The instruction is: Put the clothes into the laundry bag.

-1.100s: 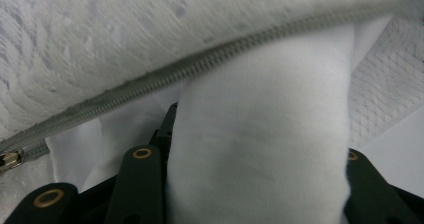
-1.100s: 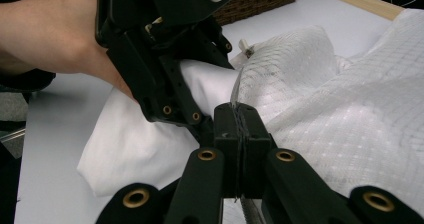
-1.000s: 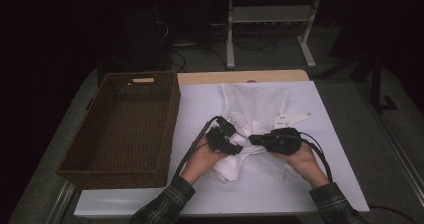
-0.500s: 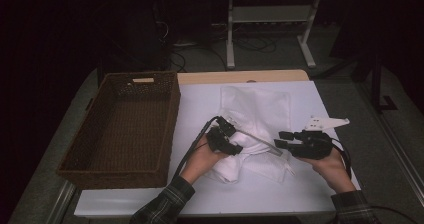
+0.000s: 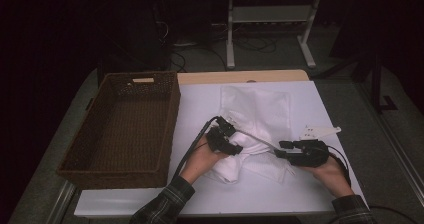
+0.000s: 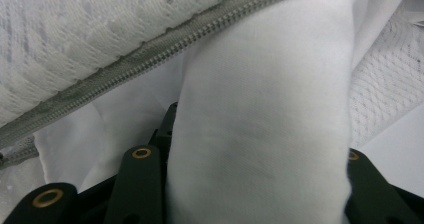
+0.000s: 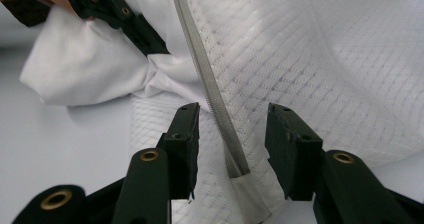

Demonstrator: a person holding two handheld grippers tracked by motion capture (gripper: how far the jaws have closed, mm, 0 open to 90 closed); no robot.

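Note:
A white mesh bag lies on the white table, its grey zipper stretched between my two grippers. My left gripper is shut on a thick fold of white cloth at the bag's near-left corner; the zipper runs just above its jaws. My right gripper is open, with its jaws on either side of the zipper's end and the mesh beyond. The left gripper shows at the top left of the right gripper view.
A dark woven basket stands along the table's left side. A bare strip of table lies between the basket and the bag. Beyond the table's far edge are a metal stand and cables on the floor.
My right gripper has drawn away from the left one to the right, along the zipper line. The left gripper has held its place on the cloth.

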